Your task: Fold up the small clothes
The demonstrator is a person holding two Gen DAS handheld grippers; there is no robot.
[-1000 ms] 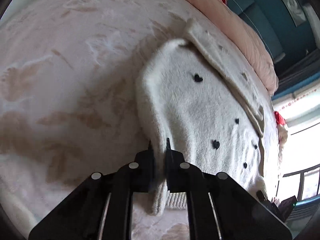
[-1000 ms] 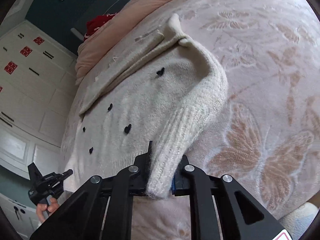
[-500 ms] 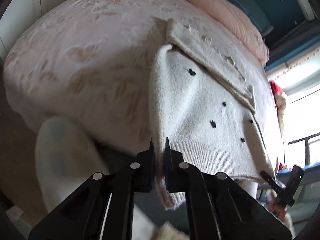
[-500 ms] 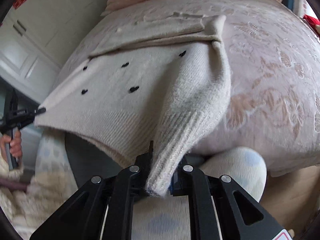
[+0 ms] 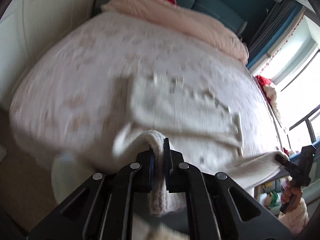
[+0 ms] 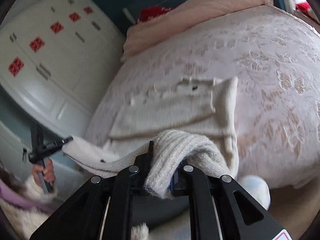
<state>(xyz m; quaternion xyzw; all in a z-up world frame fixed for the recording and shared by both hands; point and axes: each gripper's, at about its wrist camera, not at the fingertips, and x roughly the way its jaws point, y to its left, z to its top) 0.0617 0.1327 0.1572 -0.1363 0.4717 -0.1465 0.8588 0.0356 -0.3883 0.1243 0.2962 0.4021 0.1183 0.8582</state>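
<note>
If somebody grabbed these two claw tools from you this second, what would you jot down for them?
Left gripper: shut on the ribbed hem of the cream knitted sweater with small black hearts.
Right gripper: shut on the hem's other corner.
Sweater: top part lies on the pale butterfly-patterned bedspread; the hem is lifted off the bed's near edge, stretched between the grippers.
Done: both corners gripped and raised.
Left: probably carry the hem over toward the collar, lay it flat, release, then finish the fold.
</note>
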